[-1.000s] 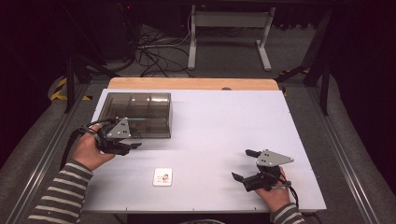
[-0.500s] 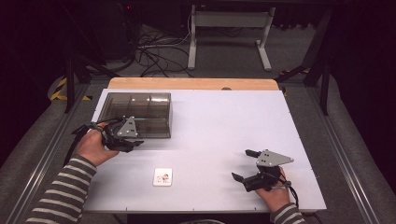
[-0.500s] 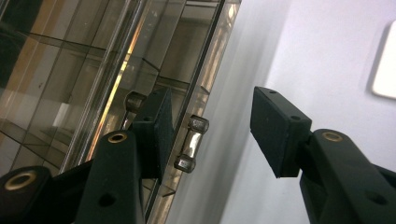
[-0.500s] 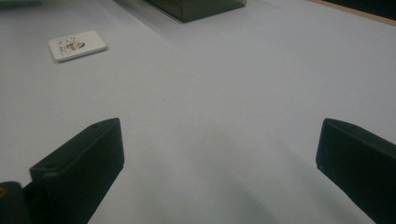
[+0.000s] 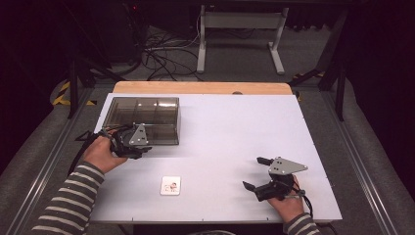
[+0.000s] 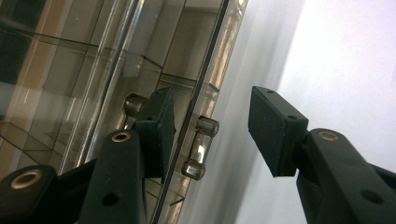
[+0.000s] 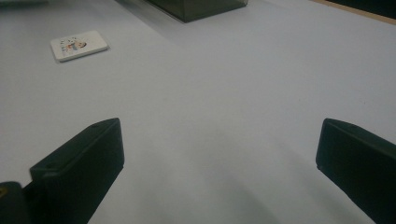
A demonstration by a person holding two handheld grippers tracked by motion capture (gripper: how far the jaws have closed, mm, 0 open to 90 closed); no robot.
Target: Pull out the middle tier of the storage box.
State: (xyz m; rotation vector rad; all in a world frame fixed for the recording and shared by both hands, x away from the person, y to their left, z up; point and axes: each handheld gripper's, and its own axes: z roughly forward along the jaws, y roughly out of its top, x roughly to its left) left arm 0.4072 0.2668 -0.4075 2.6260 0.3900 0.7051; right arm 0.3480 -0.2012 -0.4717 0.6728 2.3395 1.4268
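A smoky see-through box (image 5: 144, 117) stands at the table's back left. My left gripper (image 5: 145, 148) is against its front wall, low down. In the left gripper view the box wall (image 6: 70, 70) has a small clear handle (image 6: 200, 148) sticking out of it. That handle sits between the jaws of my left gripper (image 6: 210, 135). The right pad stands well off it, so the gripper is open. A small white picture card (image 5: 170, 185) lies flat near the front edge. My right gripper (image 5: 251, 172) rests open on the table at the front right with nothing between its fingers.
The white table top (image 5: 235, 127) has a wooden strip along its far edge. In the right gripper view the card (image 7: 78, 45) lies far left and the box corner (image 7: 201, 7) is at the top. A table frame and cables stand on the floor beyond.
My left hand has shifted slightly to the right along the box's front wall. The right gripper and the card have not moved.
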